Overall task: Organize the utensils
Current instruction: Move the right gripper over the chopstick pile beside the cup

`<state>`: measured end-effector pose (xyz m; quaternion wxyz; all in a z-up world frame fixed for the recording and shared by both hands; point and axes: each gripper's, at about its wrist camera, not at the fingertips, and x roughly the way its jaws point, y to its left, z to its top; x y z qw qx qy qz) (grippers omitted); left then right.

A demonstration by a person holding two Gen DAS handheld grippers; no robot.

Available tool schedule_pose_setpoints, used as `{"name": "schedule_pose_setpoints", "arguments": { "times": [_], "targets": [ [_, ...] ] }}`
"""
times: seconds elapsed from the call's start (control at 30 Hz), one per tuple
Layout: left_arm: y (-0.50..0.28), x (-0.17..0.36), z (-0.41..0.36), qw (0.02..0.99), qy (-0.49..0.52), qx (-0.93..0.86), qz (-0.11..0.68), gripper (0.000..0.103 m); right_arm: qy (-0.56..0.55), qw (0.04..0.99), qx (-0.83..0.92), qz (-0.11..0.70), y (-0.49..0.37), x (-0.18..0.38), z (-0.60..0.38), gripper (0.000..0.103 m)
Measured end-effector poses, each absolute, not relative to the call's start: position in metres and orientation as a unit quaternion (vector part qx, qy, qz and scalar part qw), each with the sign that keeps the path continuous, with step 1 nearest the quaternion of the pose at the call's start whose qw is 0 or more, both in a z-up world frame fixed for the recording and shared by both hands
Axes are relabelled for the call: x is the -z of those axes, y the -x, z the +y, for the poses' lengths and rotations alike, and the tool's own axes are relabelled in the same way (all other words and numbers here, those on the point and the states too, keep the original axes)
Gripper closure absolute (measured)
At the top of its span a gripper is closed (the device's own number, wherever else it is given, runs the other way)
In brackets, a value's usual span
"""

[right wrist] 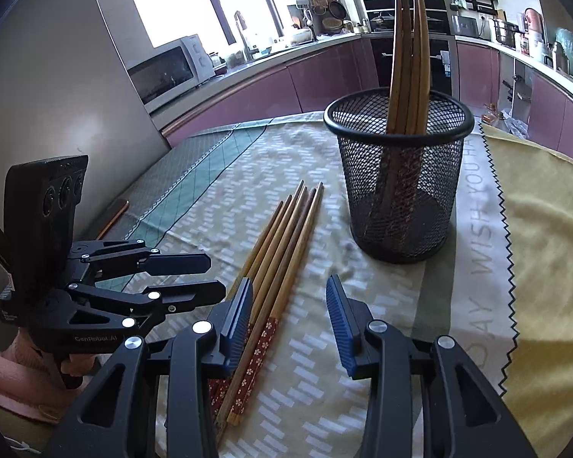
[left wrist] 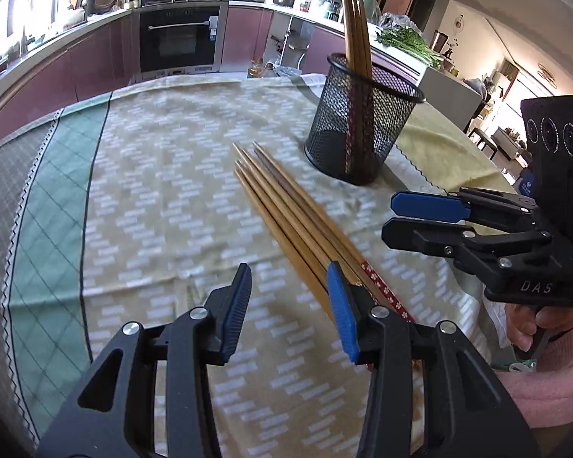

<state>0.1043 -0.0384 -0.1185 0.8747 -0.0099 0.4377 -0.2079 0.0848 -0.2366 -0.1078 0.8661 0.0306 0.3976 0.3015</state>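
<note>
Nearest the lens, the left gripper [left wrist: 289, 278] hangs over the table [left wrist: 141, 175] with its fingers [left wrist: 236, 305] parted and nothing between them; its right-hand blue pad sits just at the edge of the loose chopsticks [left wrist: 286, 213]. Over on the other side, the right gripper [right wrist: 289, 299] mirrors that, fingers apart and empty, the left pad just over the patterned red ends of the same bundle. From the left wrist, the right gripper shows side-on, a hand [left wrist: 531, 324] in a pink sleeve on its handle (the gap between its fingers looks narrow from this angle). The loose chopsticks lie flat on the patterned tablecloth, side by side, tips pointing away toward the holder. Just beyond those tips stands the black mesh holder [right wrist: 399, 175], upright, with several chopsticks [right wrist: 408, 57] already standing inside, leaning on the rim. A yellow cloth [right wrist: 534, 206] lies beside it.
</note>
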Motion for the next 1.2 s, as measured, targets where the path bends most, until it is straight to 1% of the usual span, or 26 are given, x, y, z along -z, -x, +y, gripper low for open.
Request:
{"name": "schedule_pose_setpoints", "arguments": {
  "times": [0.73,1.07,1.2],
  "targets": [
    [-0.102,0.124,-0.049,0.877,-0.023,0.196,0.439,0.063,-0.023,0.860,-0.298,0.414,-0.090,0.120,-0.228,0.065],
    [-0.106,0.126,-0.049,0.877,-0.033,0.193,0.438,0.072,-0.020,0.860,-0.297,0.415,-0.091,0.121,-0.227,0.065],
    [-0.108,0.126,-0.048,0.878,-0.034,0.190,0.437,0.078,-0.017,0.860,-0.295,0.415,-0.093,0.123,-0.224,0.066]
  ]
}}
